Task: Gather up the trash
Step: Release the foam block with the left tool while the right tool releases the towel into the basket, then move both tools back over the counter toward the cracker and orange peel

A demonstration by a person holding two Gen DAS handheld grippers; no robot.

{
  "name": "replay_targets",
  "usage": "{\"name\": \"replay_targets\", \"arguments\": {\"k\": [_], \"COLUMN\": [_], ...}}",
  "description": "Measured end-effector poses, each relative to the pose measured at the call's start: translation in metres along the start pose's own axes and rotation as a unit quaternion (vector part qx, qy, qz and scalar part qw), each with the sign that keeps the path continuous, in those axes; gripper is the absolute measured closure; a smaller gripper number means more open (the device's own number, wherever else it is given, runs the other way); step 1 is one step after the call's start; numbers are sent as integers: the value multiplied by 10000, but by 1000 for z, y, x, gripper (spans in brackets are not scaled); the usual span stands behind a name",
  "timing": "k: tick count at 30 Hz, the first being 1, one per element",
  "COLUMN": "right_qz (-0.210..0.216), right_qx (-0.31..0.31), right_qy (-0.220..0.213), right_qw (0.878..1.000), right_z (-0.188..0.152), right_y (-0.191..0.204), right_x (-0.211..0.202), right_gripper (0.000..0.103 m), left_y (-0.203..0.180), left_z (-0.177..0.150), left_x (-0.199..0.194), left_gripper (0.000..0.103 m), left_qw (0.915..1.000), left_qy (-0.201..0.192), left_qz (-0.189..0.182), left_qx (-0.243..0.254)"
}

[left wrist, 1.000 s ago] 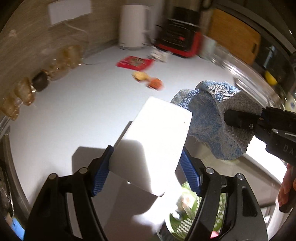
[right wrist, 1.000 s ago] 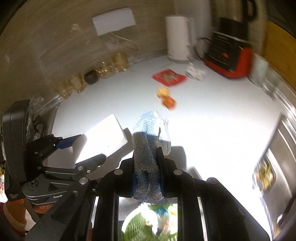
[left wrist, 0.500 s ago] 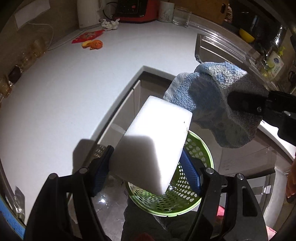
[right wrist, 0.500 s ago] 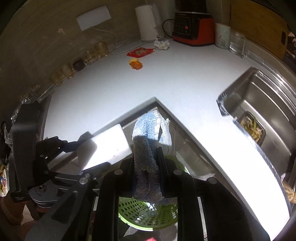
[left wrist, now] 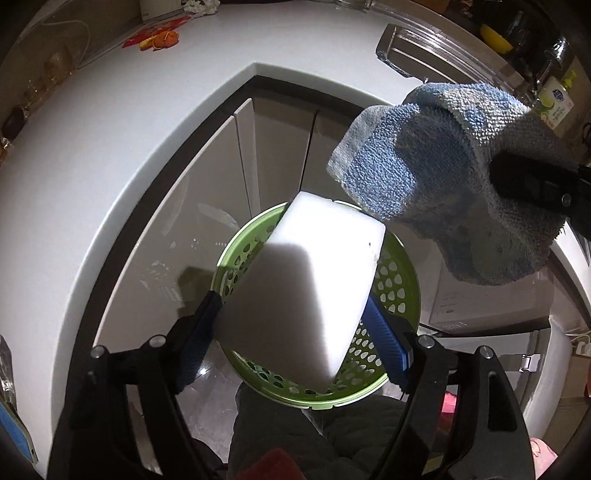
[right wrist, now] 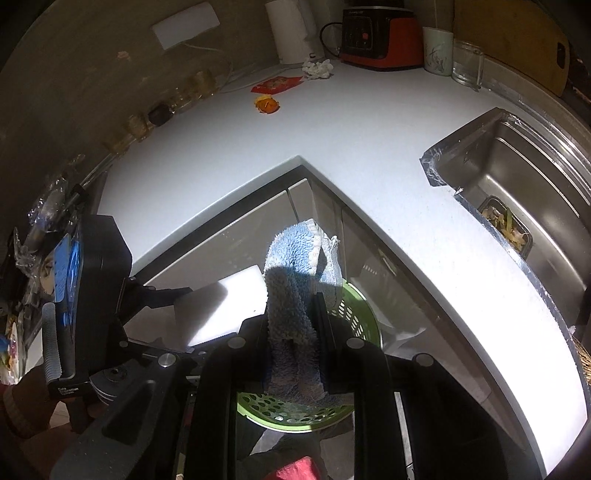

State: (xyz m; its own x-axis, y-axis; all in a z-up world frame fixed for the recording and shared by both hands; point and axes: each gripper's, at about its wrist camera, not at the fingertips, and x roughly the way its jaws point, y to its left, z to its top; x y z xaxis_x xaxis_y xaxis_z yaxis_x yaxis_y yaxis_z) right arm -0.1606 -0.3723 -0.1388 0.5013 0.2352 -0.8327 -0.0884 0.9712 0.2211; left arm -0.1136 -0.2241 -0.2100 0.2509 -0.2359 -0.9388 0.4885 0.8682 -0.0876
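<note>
Both grippers have drawn back off the white L-shaped countertop since a second ago, when they hung over its surface, and now they sit past its inner corner with the round green perforated plastic basket directly beneath them on the floor. The left gripper is clamped on a white rectangular foam block, its blue-padded fingers pressing the block's two sides, and the block juts forward over the basket's opening. Just to its right and a little ahead, the right gripper is closed tight on a crumpled blue-and-grey terry cloth, which sticks up between the black fingers and hangs out below them, also above the basket. Cloth and block are close beside each other; whether they touch I cannot tell. Far ahead of both tools, at the back of the counter, lie the trash pieces: a flat red wrapper, an orange crumpled scrap just in front of it, and a white crumpled tissue beside a white cylindrical kettle and a red-and-black appliance. To the right of the right tool a stainless steel sink is set into the counter.
</note>
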Motion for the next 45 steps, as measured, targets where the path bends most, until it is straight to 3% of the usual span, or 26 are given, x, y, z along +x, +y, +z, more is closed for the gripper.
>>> {"name": "replay_targets", "arguments": {"k": [14, 29, 30, 32, 33, 34, 40, 45], "right_qz": [83, 225, 223, 224, 232, 216, 175, 21], "right_qx": [-31, -215, -229, -238, -229, -220, -221, -274], "right_qy": [69, 380, 422, 514, 546, 542, 444, 244], "right_qw": [9999, 9988, 9986, 9981, 9980, 9981, 9986, 9993], "right_z": [1, -16, -18, -22, -23, -24, -19, -7], "right_y": [-1, 6, 6, 7, 7, 8, 11, 13], "right_x": [6, 19, 22, 28, 30, 32, 28, 19], "right_gripper": [84, 81, 77, 58, 40, 29, 12, 5], "left_y": [5, 32, 34, 38, 40, 42, 48, 52], "left_z": [9, 14, 14, 14, 15, 15, 15, 17], "left_x": [-2, -22, -24, -26, -28, -29, -37, -42], "left_gripper": [20, 15, 15, 15, 15, 15, 15, 14], "left_qw": [10000, 9986, 9984, 9980, 9977, 9976, 9966, 9962], "left_qy": [34, -249, -262, -291, -304, -317, -388, -450], "left_qz": [46, 364, 372, 400, 408, 409, 441, 426], "left_qx": [1, -302, -328, -406, -437, -463, -575, -619]}}
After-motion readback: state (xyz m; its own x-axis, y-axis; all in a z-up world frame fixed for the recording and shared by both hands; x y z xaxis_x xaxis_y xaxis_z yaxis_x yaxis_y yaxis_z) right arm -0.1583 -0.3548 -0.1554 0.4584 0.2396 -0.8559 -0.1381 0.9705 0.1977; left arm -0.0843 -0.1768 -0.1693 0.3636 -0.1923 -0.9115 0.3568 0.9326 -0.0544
